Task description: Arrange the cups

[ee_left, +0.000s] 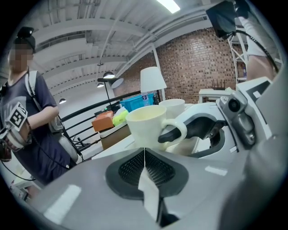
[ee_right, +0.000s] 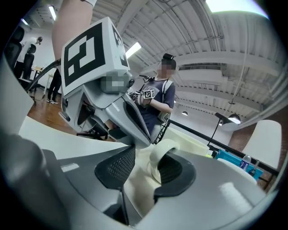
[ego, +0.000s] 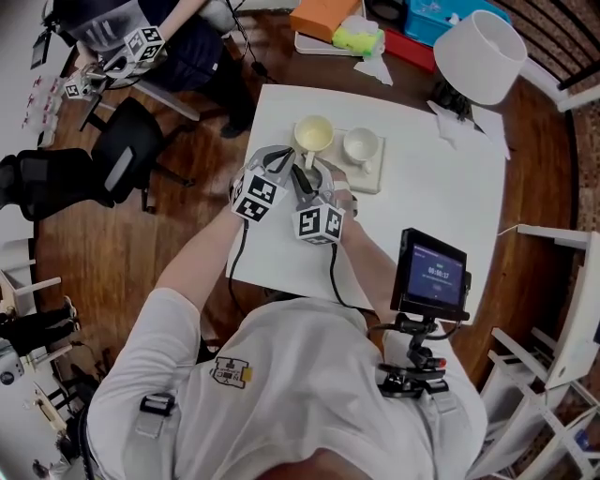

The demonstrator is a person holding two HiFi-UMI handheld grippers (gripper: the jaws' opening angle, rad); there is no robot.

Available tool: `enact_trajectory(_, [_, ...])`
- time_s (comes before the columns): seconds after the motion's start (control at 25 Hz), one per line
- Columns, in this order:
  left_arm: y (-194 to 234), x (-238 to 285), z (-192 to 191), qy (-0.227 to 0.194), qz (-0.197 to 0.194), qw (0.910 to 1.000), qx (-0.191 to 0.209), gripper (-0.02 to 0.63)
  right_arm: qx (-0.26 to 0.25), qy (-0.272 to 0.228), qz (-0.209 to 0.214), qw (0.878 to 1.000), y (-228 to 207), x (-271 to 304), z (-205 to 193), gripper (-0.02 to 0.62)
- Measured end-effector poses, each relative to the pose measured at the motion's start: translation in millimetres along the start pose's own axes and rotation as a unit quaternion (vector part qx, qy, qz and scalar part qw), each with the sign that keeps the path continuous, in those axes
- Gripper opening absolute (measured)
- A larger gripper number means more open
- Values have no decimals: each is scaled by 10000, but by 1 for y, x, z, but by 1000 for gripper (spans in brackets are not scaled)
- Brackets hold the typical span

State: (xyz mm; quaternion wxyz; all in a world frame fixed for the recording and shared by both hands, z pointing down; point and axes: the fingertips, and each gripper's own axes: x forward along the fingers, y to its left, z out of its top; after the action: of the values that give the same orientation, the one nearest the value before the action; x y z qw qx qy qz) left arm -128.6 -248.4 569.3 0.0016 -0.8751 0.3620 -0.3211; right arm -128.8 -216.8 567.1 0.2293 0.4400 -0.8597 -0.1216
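Two cups stand on a pale tray [ego: 375, 178] on the white table [ego: 431, 202]: a cream cup [ego: 314, 134] and a white cup [ego: 361, 145] to its right. My right gripper [ego: 308, 171] reaches the cream cup's handle. In the right gripper view the handle [ee_right: 157, 155] loops round the right finger while the left pad stands apart from it, so the right gripper [ee_right: 144, 164] is open. My left gripper [ego: 284, 161] sits just left of it, short of the cream cup [ee_left: 146, 126], and the left gripper [ee_left: 145, 150] is shut, a thin white strip showing at the seam.
A white lamp [ego: 478, 56] stands at the table's far right corner, with orange [ego: 323, 17] and blue [ego: 441, 17] boxes beyond. A small screen [ego: 433, 274] is mounted near the table's front edge. Another person [ego: 141, 37] with grippers is at the far left, beside black chairs.
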Motion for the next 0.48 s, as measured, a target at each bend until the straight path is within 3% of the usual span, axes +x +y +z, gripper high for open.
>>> enact_trajectory(0.24, [-8, -4, 3, -151, -41, 9998, -139, 3, 432, -187, 72, 9989, -8, -10, -1, 153])
enact_trajectory(0.48, [-6, -11, -4, -201, -148, 9990, -365, 3, 475, -285, -35, 9985, -7, -8, 6, 101])
